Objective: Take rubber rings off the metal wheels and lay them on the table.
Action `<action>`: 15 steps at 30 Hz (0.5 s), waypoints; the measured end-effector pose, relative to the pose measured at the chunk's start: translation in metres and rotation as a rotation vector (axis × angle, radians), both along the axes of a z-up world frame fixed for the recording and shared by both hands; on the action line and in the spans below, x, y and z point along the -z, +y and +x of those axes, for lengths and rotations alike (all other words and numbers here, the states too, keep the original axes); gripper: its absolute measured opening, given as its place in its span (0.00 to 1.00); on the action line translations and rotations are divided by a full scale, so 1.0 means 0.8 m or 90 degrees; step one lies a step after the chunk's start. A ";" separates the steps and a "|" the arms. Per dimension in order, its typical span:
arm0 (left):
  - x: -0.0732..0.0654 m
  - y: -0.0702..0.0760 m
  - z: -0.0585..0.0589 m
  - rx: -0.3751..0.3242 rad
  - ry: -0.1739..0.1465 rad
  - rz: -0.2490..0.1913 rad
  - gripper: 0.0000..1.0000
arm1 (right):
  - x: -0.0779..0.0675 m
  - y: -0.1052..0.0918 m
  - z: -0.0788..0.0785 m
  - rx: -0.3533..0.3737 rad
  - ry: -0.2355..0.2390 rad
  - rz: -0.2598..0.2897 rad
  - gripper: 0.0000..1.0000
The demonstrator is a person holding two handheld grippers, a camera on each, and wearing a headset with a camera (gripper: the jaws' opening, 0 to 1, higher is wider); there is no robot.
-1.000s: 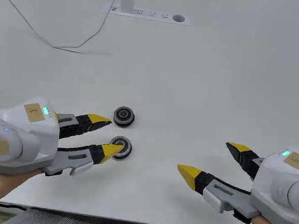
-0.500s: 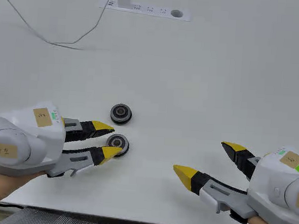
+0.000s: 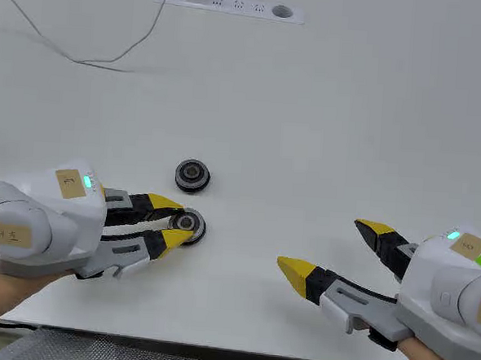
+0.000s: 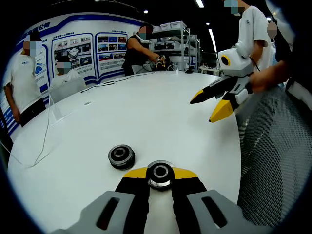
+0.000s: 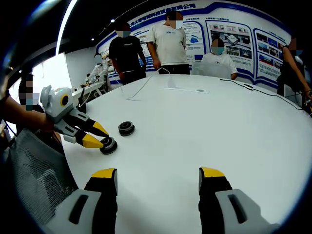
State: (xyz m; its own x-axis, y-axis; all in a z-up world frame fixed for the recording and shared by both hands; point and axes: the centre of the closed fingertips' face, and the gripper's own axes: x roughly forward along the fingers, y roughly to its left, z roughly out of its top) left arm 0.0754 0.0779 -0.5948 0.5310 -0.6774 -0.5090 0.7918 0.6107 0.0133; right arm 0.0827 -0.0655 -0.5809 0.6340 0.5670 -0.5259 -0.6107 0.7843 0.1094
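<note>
Head view, left gripper (image 3: pixel 178 220): fingers nearly together, pinching near wheel (image 3: pixel 190 223) by its rim; wheel lies flat on bench (image 3: pixel 325 128).
Head view, far wheel (image 3: pixel 193 175): just beyond the left fingers' tips, apart from near wheel.
Head view, right gripper (image 3: pixel 328 246): fingers spread wide, nothing btwn them, well apart from both wheels.
Left gripper view, near wheel (image 4: pixel 161 174): right btwn the yellow tips, touching both; far wheel (image 4: pixel 121 156) ahead & to one side.
Left gripper view, rubber ring (image 4: pixel 111 158): black band round far wheel's outside, metal hub inside.
Right gripper view, fingers: spread, bare bench btwn them; left gripper (image 5: pixel 100 138) w/ its wheel well ahead, off to the side.
Handling (est.): wheel prob. heavy for its size, stiff, smooth; ring soft, stretchy, prob. snug on the rim.
Hold (est.): one pair of fingers clamps the metal sides, the other hooks the ring's edge & peels. Squeezing on the ring itself would likely pin it on.
</note>
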 end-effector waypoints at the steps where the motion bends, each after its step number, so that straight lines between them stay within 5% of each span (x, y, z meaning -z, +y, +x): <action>1: 0.000 -0.001 0.000 0.002 0.001 -0.001 0.17 | 0.000 0.000 0.000 0.001 0.001 0.000 0.69; 15: 0.000 -0.003 -0.001 0.037 -0.006 0.035 0.15 | 0.000 0.002 0.000 0.001 0.001 0.005 0.68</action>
